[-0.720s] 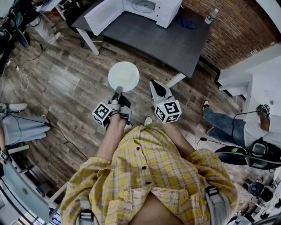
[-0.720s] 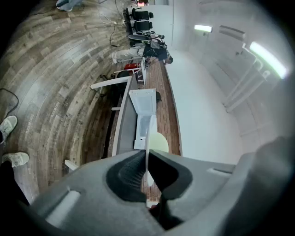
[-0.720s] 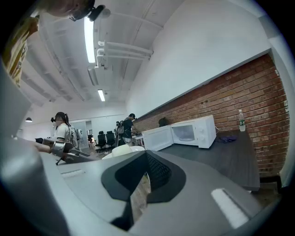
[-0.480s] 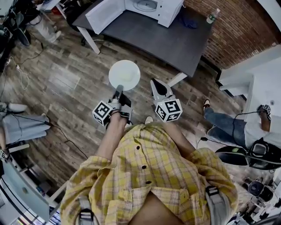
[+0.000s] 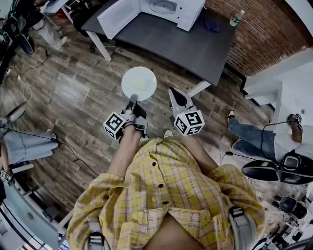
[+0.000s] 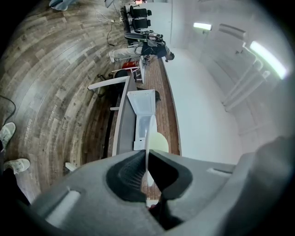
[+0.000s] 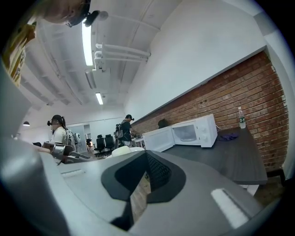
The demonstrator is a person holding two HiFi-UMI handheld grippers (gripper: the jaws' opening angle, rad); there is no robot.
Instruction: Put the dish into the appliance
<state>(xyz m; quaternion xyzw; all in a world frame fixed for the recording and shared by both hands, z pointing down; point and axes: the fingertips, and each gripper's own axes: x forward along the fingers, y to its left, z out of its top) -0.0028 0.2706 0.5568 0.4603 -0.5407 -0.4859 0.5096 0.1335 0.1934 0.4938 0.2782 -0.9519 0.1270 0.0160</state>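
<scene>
A round white dish (image 5: 139, 83) hangs level over the wood floor, with my left gripper (image 5: 132, 102) shut on its near rim. In the left gripper view the dish (image 6: 147, 147) shows edge-on, pinched between the two jaws. A white microwave (image 5: 164, 7) stands on the dark table (image 5: 186, 44) ahead, its door (image 5: 117, 17) swung open to the left. My right gripper (image 5: 173, 93) hovers just right of the dish, shut and holding nothing. The right gripper view shows the microwave (image 7: 193, 131) and a bit of the dish (image 7: 121, 150).
A water bottle (image 5: 235, 18) and a purple cloth (image 5: 211, 25) lie on the table's right part. White table legs (image 5: 100, 46) stand by the floor. A seated person's leg (image 5: 249, 136) is at the right, and cables (image 5: 24, 83) trail at the left.
Both grippers and the dish have drifted slightly toward the table. The grips are unchanged.
</scene>
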